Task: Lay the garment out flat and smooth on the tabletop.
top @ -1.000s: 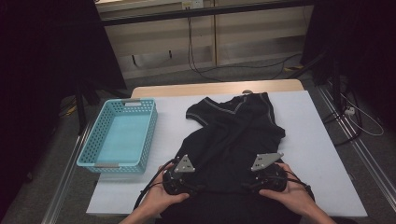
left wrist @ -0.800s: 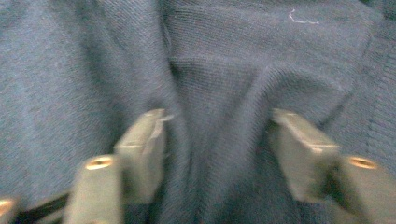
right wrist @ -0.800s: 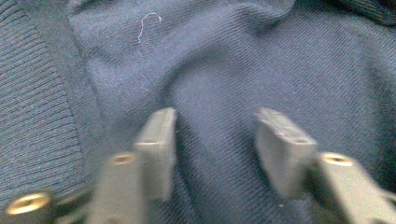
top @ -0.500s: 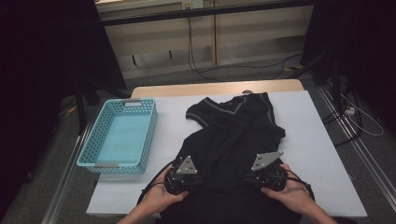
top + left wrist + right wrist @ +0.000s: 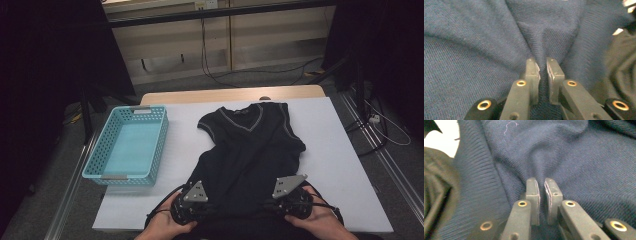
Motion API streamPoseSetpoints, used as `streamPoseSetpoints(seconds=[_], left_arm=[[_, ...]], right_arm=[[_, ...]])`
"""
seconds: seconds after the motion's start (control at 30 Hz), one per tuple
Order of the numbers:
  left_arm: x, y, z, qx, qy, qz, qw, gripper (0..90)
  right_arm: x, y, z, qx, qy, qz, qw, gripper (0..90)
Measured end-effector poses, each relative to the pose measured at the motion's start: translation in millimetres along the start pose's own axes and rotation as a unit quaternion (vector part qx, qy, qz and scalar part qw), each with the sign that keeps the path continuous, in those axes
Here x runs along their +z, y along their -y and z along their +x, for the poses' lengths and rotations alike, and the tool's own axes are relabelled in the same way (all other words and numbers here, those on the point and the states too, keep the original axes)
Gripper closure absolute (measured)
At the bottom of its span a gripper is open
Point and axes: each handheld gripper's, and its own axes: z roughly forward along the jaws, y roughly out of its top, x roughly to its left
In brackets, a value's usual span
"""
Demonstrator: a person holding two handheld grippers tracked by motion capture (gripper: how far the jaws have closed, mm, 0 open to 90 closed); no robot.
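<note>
1. High view — a dark knit top (image 5: pixel 250 150) lies flat along the tabletop's (image 5: pixel 340 145) middle, collar toward the far edge, hem at the near edge; a turquoise basket (image 5: pixel 95 167) sits at the left edge.
2. Left gripper view — the left claw (image 5: pixel 543 68) is clenched on a pinched ridge of the top's fabric.
3. Right gripper view — the right claw (image 5: pixel 542 186) is likewise clenched on a fold near the ribbed hem.

The high view looks forward and down from the table's (image 5: pixel 345 150) six o'clock edge, while both gripper views sit close, facing twelve o'clock along their jaws into the dark knit garment (image 5: pixel 250 150) (image 5: pixel 486 37) (image 5: pixel 586 157), which all share.
</note>
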Motion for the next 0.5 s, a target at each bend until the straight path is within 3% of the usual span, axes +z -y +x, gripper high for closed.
streamPoseSetpoints(seconds=[0.07,0.1,0.2,0.27,0.37,0.43,0.5], left_arm=[[-4.5,2.8,-5.7,0.003,0.011,-0.002,0.9999,82.1],[-5.5,4.8,-9.8,-0.007,0.018,-0.011,0.9998,82.1],[-7.7,6.5,-17.6,-0.005,0.018,-0.014,0.9997,80.9],[-8.9,5.4,-15.2,-0.017,0.021,-0.020,0.9994,71.4],[-17.1,4.3,-6.2,-0.027,0.005,-0.036,0.9990,57.6],[-28.0,4.9,2.3,-0.039,-0.007,-0.060,0.9974,51.9],[-38.3,7.6,12.0,-0.044,-0.031,-0.069,0.9961,49.9]], right_arm=[[-2.2,2.9,7.0,-0.004,-0.007,-0.001,1.0000,83.5],[-3.6,4.4,10.5,-0.004,-0.010,-0.001,0.9999,83.5],[-6.7,7.6,17.9,-0.007,-0.016,-0.004,0.9998,82.6],[-7.9,7.5,18.6,-0.004,-0.012,-0.007,0.9999,76.8],[-10.5,4.9,14.1,0.005,0.001,-0.020,0.9998,57.8],[-15.6,4.5,10.4,0.008,0.004,-0.037,0.9993,54.5],[-23.8,4.4,5.6,0.021,0.013,-0.059,0.9979,50.4]])
